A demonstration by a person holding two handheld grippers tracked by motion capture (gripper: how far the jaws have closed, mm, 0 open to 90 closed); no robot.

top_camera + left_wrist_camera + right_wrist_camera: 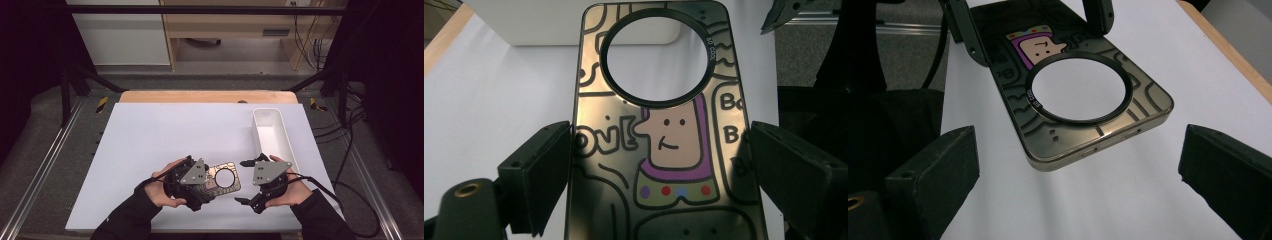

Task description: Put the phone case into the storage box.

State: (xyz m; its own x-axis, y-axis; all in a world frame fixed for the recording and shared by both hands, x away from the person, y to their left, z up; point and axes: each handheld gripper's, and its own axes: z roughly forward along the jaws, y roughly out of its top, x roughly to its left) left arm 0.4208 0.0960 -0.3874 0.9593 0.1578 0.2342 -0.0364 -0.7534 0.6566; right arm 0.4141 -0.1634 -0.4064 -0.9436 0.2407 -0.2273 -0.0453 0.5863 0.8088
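A glossy dark phone case (233, 186) with cartoon drawings and a large round hole is held just above the white mat. My left gripper (212, 182) is shut on it, a jaw pressing each long side. In the left gripper view the case (674, 140) runs up between the jaws of my left gripper (661, 165), its hole at the far end. To its right, my right gripper (243, 182) is open and points at the case's free end. In the right gripper view the case (1148, 102) lies ahead of my right gripper (1078, 175), whose jaws are spread wide with nothing between them.
A long white tray (256, 125) stands on the right side of the white mat (165, 135), just beyond the right hand. The tray (549, 25) also lies past the case's far end. Dark metal frame rails run along both sides of the table.
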